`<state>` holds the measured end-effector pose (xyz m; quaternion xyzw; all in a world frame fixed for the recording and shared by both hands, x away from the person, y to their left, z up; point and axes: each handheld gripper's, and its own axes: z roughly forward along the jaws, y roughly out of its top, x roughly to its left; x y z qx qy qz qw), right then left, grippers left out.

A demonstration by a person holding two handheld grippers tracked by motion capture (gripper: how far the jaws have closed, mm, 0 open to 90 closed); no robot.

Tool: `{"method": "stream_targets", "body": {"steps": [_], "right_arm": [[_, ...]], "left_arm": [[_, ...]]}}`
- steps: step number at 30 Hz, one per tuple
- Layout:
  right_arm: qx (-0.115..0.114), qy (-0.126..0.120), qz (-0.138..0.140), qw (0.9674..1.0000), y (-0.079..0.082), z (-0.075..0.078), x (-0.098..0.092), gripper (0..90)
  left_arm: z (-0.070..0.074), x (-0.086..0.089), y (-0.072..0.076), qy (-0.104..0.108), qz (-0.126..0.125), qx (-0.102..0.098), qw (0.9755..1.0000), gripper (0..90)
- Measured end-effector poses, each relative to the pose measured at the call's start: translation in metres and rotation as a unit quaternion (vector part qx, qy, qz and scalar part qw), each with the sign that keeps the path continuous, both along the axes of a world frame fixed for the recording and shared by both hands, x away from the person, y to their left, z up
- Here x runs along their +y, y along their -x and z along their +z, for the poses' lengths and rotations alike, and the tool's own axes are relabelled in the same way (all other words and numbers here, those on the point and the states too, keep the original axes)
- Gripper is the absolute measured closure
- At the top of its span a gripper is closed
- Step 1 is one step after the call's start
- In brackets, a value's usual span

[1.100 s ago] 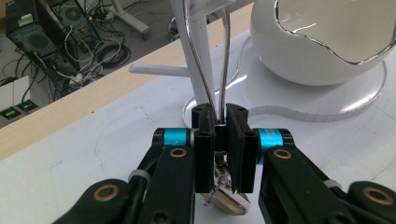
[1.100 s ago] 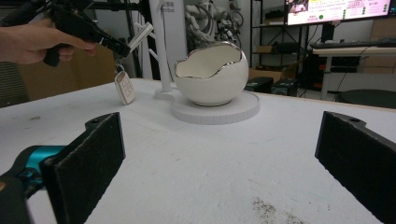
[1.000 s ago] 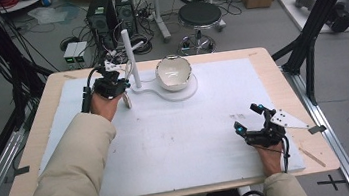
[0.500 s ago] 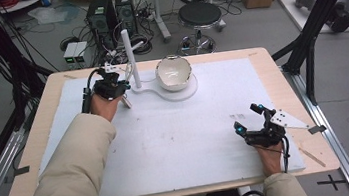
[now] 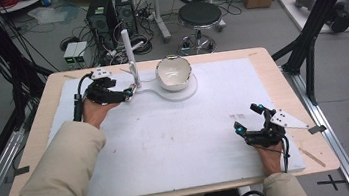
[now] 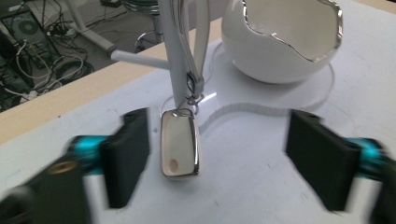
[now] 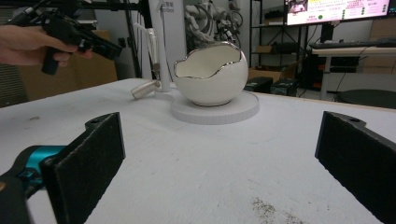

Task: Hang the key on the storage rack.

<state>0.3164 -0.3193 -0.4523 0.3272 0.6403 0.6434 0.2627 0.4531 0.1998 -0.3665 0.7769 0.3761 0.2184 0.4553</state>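
**High view: left tongs released beside the hanging key fob**

Seen from above: left gripper (image 5: 129, 92) at the far left of the white mat (image 5: 178, 143), next to the white stand (image 5: 130, 58) and its clear base plate (image 5: 181, 89). Jaws just opened, now spread wide and pressing on nothing. In the left gripper view, a white key fob (image 6: 179, 143) with a chrome rim between the two black jaws, nearer the left one, touching neither. Hung by a grey strap (image 6: 200, 51) and small ring from the stand's post, lower end close to the mat; whether resting on it, cannot tell. Just behind and to the right, a white egg-shaped bowl (image 6: 280, 42) with a jagged silver rim, seated on the round part of the base plate.

Right gripper (image 5: 251, 121) low at the near right corner of the mat, well apart from stand and bowl. Jaws wide apart, holding nothing, pointed across the mat toward the bowl in the right gripper view.
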Motion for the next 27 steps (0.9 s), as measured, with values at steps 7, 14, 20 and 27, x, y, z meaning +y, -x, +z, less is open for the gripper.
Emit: {"method": "stream_targets", "body": {"steps": [7,14,20,27], "right_arm": [[-0.001,0.002,-0.002,1.0,0.0,0.0,0.001,0.5],[-0.001,0.002,-0.001,1.0,0.0,0.0,0.001,0.5],[-0.001,0.003,-0.003,1.0,0.0,0.0,0.001,0.5],[-0.001,0.003,-0.002,1.0,0.0,0.0,0.001,0.5]], "left_arm": [[0.002,0.039,0.039,0.059,-0.031,-0.057,0.9961,1.7],[-0.001,0.074,0.079,0.088,-0.052,-0.099,0.9898,1.7],[-0.016,0.086,0.11,0.112,-0.065,-0.14,0.9817,1.7],[-0.041,0.092,0.143,0.138,-0.054,-0.157,0.9764,1.7]]}}
